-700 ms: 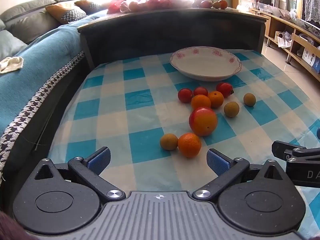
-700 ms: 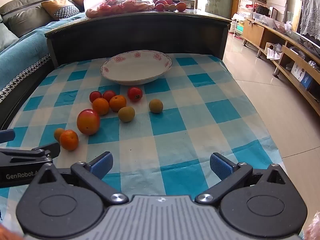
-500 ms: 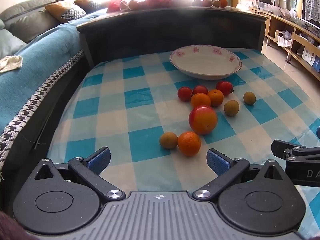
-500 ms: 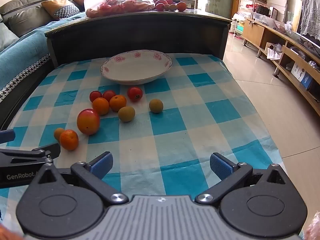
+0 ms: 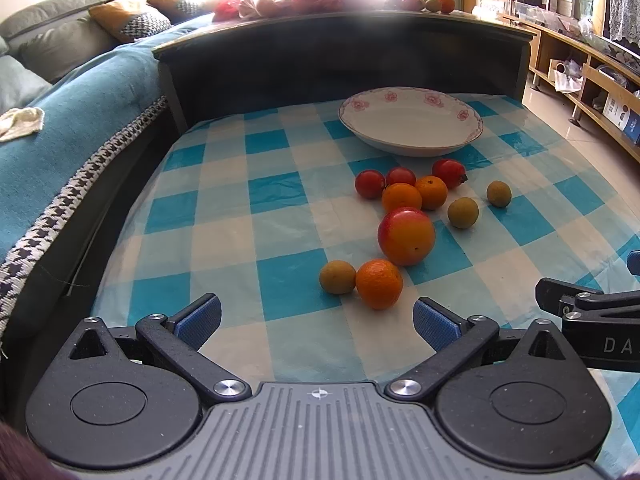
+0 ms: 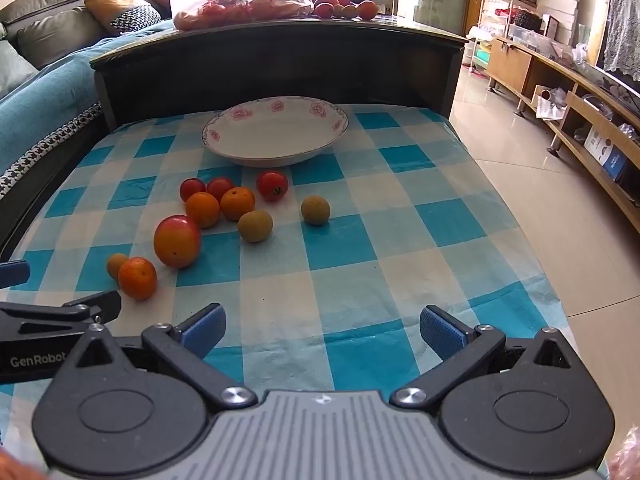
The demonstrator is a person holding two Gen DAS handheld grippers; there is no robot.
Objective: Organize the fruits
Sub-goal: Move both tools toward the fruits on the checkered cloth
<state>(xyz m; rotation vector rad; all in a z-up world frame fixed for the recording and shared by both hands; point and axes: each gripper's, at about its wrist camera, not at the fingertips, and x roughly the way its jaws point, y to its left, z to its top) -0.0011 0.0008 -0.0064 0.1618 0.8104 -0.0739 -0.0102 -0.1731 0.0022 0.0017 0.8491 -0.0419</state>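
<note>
Several fruits lie loose on a blue-and-white checked cloth: a large red-orange apple [image 5: 406, 236], small oranges [image 5: 379, 283], red tomatoes [image 5: 369, 183] and brownish-green round fruits [image 5: 337, 277]. A white flowered plate [image 5: 411, 121] stands empty behind them. My left gripper [image 5: 316, 322] is open and empty, just short of the nearest orange. My right gripper [image 6: 322, 330] is open and empty over the cloth's front edge, right of the fruits; the apple [image 6: 177, 241], the nearest orange [image 6: 137, 278] and the plate [image 6: 276, 130] show there too.
A dark raised table edge [image 6: 280, 36] with bagged fruit on top runs behind the plate. A blue-covered sofa [image 5: 60, 120] lies to the left. Tiled floor [image 6: 540, 184] and wooden shelves are to the right. The left gripper's side [image 6: 60, 312] shows in the right wrist view.
The left wrist view has shifted slightly, with the fruits a touch higher in frame. The right gripper has stayed put. Both stay open.
</note>
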